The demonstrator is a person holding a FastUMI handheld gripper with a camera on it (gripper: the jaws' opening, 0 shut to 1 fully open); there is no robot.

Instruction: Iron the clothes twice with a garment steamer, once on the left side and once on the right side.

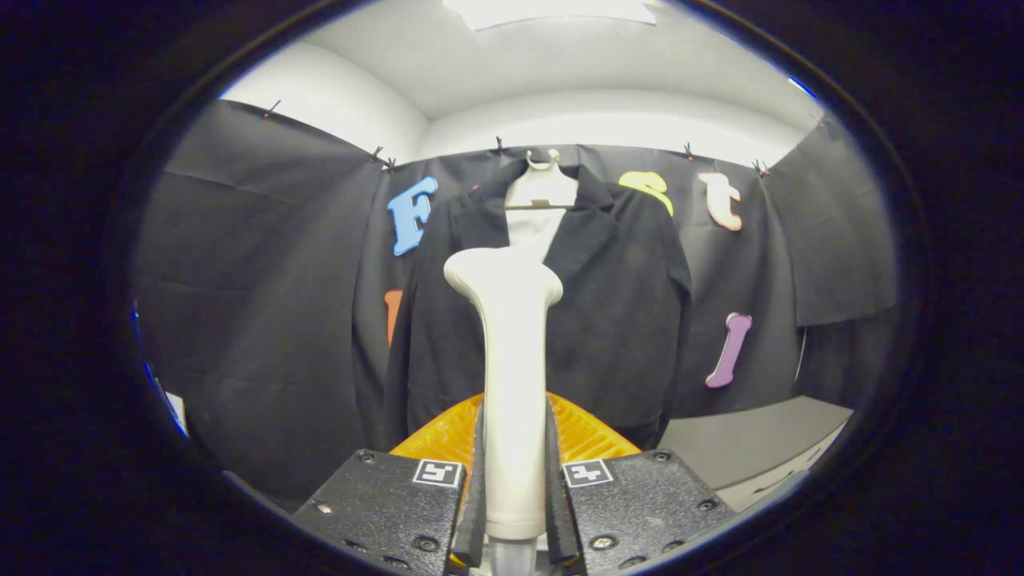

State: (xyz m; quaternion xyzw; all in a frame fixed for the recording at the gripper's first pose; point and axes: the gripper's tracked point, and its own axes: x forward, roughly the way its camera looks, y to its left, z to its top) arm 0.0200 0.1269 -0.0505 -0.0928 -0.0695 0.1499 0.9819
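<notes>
Room: booth hung with black cloth [264, 264] on three sides, pinned along its top edge by small clips; white wall [608, 120] and white ceiling above, with one bright ceiling light [552, 10] overhead.

Surface: one grey surface [752, 440] low to the right of the gripper, its top bare where visible; a paler front edge runs below it.

Count, garments: one dark jacket [616, 320], hanging flat against the back cloth, front facing the gripper, lapels open at the neck. Its lower hem is hidden behind the orange part.

Count, hangers: one pale hanger [542, 188], hook at the top of the cloth, shoulders inside the jacket collar.

Count, steamers: one garment steamer [512, 384], cream-white, held between the fingers. Long axis upright, running from the fingers up toward the jacket. Handle narrow at the base, widening to a rounded head at the top. The head lies in front of the jacket's chest, just left of its centre line; whether it touches the fabric cannot be told.

Count, grippers: one gripper [516, 488], two fingers, each clenched against a side of the steamer's handle near its base. Each finger block carries one small square marker.

Count, other: one orange ribbed part [588, 436] behind the fingers, spreading to both sides of the handle; what it belongs to cannot be told.
</notes>
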